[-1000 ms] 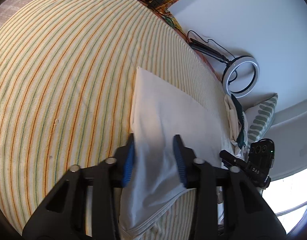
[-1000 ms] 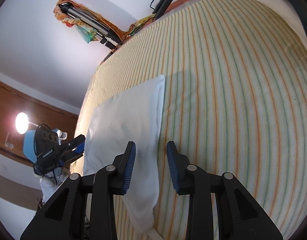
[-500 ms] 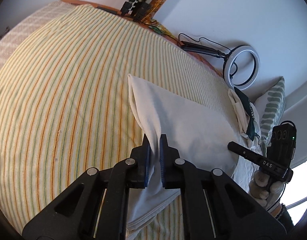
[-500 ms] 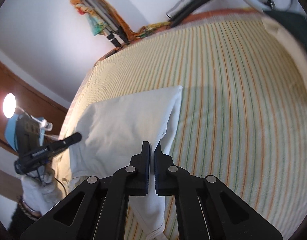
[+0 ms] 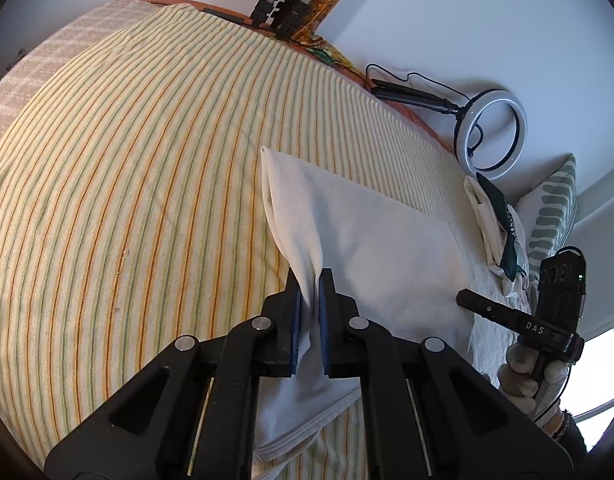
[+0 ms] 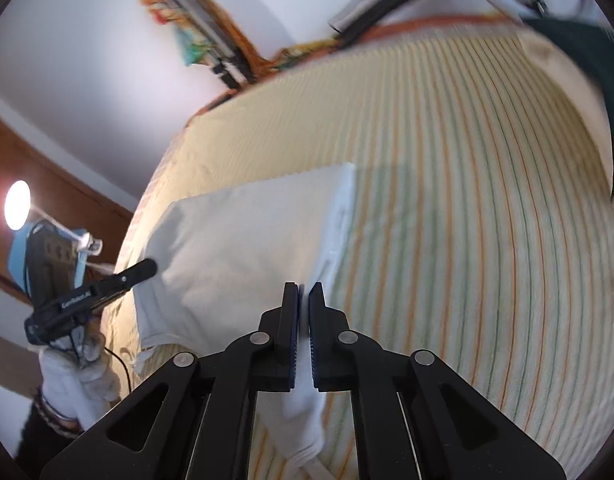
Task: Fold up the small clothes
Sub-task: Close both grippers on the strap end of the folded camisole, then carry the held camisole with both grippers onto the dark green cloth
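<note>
— Striped bedsheet (image 5: 119, 208) fills most of both views, yes? What sits nearest?

— At the lower centre of the left view, the left gripper (image 5: 310, 280) is pinched tight on a raised edge of the white cloth (image 5: 371, 240). In the right view the right gripper (image 6: 303, 294) is likewise clamped on the cloth (image 6: 243, 236), lower centre.

— And the cloth itself?

— It lies on the sheet, mid-frame, lifted into a ridge where each gripper grips it.

— Farther back?

— At the right of the left view, a patterned pillow (image 5: 555, 208); above it a ring light (image 5: 489, 132) against the white wall (image 5: 467, 20). A folded tripod (image 5: 287, 4) sits at top centre.
</note>
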Demonstrator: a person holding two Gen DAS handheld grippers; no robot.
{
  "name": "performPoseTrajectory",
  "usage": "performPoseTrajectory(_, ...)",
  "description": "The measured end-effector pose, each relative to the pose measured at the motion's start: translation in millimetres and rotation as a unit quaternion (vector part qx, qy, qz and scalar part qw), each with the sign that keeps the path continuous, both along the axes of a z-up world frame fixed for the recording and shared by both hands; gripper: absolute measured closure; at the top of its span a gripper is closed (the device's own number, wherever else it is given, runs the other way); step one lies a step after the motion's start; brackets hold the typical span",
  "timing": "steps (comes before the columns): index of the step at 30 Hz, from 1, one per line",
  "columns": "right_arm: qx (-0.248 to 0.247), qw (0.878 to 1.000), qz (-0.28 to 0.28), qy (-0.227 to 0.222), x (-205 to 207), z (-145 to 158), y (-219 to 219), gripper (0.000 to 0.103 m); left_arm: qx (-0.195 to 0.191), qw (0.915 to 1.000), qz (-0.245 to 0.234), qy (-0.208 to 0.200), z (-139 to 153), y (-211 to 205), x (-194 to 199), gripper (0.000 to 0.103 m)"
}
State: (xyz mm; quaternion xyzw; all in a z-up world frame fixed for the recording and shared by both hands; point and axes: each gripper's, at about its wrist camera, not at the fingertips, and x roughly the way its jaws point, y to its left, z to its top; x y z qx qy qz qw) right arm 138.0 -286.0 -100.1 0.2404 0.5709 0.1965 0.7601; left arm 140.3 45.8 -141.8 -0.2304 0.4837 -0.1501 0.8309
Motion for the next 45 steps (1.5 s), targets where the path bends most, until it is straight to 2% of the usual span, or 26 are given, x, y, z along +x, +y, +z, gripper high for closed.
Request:
performPoseTrajectory(1, 0.009, 1.0, -0.003, 0.009, 0, -6, -3, 0.084, 0.003, 1.0, -0.001, 0.001, -1, 0, 1, 0.097)
performPoseTrajectory(4, 0.049, 0.999, -0.013, 0.014, 3, -11, -8, 0.083, 0.004, 1.0, 0.0, 0.004, -4, 0, 2, 0.097)
performPoseTrajectory(6, 0.057, 0.998, -0.014, 0.017, 6, -13, -4, 0.083, 0.009, 1.0, -0.002, 0.003, -5, -1, 3, 0.097)
performPoseTrajectory(7, 0.052, 0.998, -0.015, 0.012, 8, -12, 0, 0.087, 0.012, 0.9999, -0.002, 0.003, -5, -1, 3, 0.097)
performPoseTrajectory(8, 0.049, 0.999, -0.013, 0.011, 10, -11, 3, 0.096, 0.015, 0.9999, -0.002, 0.001, -4, -2, 3, 0.097)
performPoseTrajectory(10, 0.024, 1.0, -0.007, 0.007, 12, -7, 13, 0.097, 0.018, 0.9998, -0.002, -0.005, 1, -2, 1, 0.097)
performPoseTrajectory(13, -0.03, 0.999, 0.013, -0.024, 9, 10, 25, 0.098, 0.027, 0.9994, -0.004, -0.022, 12, -5, -2, 0.097)
performPoseTrajectory(20, -0.063, 0.994, 0.031, -0.084, -7, 48, 32, 0.098, 0.044, 0.9977, -0.024, -0.046, 30, -20, -15, 0.098)
performPoseTrajectory(25, -0.083, 0.991, 0.034, -0.101, -18, 65, 23, 0.098, 0.037, 0.9974, -0.035, -0.052, 39, -39, -19, 0.098)
performPoseTrajectory(35, -0.112, 0.985, 0.009, -0.133, -33, 98, -39, 0.098, 0.018, 0.9936, -0.077, -0.081, 66, -110, -15, 0.098)
performPoseTrajectory(45, -0.152, 0.976, -0.04, -0.151, -38, 119, -133, 0.098, -0.004, 0.987, -0.12, -0.107, 88, -209, 9, 0.098)
